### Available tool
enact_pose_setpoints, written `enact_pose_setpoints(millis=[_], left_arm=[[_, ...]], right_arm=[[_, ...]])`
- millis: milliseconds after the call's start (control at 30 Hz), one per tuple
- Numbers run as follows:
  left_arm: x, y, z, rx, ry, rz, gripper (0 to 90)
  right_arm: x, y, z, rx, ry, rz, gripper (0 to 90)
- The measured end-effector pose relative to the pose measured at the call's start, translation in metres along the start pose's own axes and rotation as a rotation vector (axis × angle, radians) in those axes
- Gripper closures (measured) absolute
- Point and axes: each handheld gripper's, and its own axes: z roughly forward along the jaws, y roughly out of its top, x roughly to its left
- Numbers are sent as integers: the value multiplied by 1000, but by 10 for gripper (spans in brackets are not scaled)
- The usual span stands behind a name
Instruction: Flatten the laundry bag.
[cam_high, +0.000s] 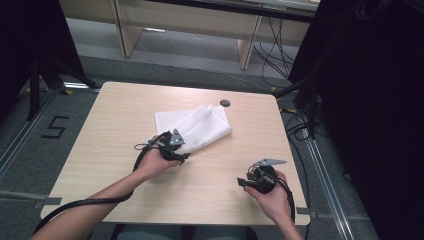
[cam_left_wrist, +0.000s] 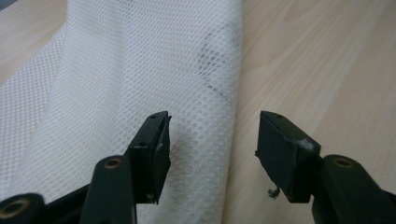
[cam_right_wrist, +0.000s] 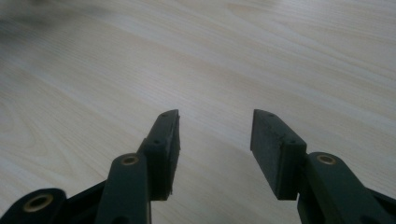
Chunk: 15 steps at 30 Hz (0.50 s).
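A white mesh cloth (cam_high: 195, 127) lies folded near the middle of the light wooden table (cam_high: 115, 125). My left gripper (cam_high: 181, 155) is at the cloth's near edge, held by a hand. In the left gripper view the mesh cloth (cam_left_wrist: 121, 84) runs under the open left gripper (cam_left_wrist: 212, 140); its edge passes between the jaws, which grip nothing. My right gripper (cam_high: 243, 183) rests low over bare wood at the front right, apart from the cloth. The right gripper view shows the right gripper (cam_right_wrist: 215, 135) open over the tabletop (cam_right_wrist: 210, 56).
A small dark round grommet (cam_high: 225, 103) sits in the table near the far edge. Black cables (cam_high: 85, 202) trail from both grippers off the front edge. Dark stands and a curtain (cam_high: 365, 100) flank the table. A wooden desk frame (cam_high: 190, 25) stands beyond.
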Motion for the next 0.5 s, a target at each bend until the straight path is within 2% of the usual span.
enact_pose_setpoints(millis=[67, 100, 133, 167, 200, 233, 267, 333, 367, 400, 433, 467, 500], left_arm=[[0, 1, 4, 14, 21, 6, 420], [0, 2, 8, 31, 26, 5, 421], [0, 2, 9, 33, 28, 8, 429], [-1, 3, 10, 37, 36, 20, 465], [-1, 3, 10, 37, 36, 20, 538], [-3, 5, 11, 39, 42, 48, 610], [-4, 5, 11, 42, 38, 64, 672], [-8, 6, 11, 44, 31, 89, 781], [-10, 7, 10, 44, 27, 102, 812], [-11, 7, 9, 45, 11, 88, 833], [-13, 8, 7, 47, 3, 89, 847], [-13, 8, 7, 47, 3, 89, 853], [-15, 6, 3, 49, -18, 98, 857]], right_arm=[[0, 1, -2, 27, 1, 5, 533], [2, 0, -2, 40, 15, 34, 533], [1, 0, -1, 33, 12, 34, 533], [1, 0, 0, 22, 10, 33, 533], [0, 1, -3, 59, 45, 34, 533], [0, 1, -4, 61, 70, 33, 533], [-2, 1, -3, 38, 60, 0, 533], [-4, 1, -2, 25, 69, -12, 533], [-4, 1, -2, 26, 68, -11, 532], [-3, 1, -3, 34, 66, 4, 532], [-1, 1, -4, 55, 71, 35, 532], [-1, 1, -4, 55, 71, 35, 532], [-2, 1, -4, 47, 70, 25, 531]])
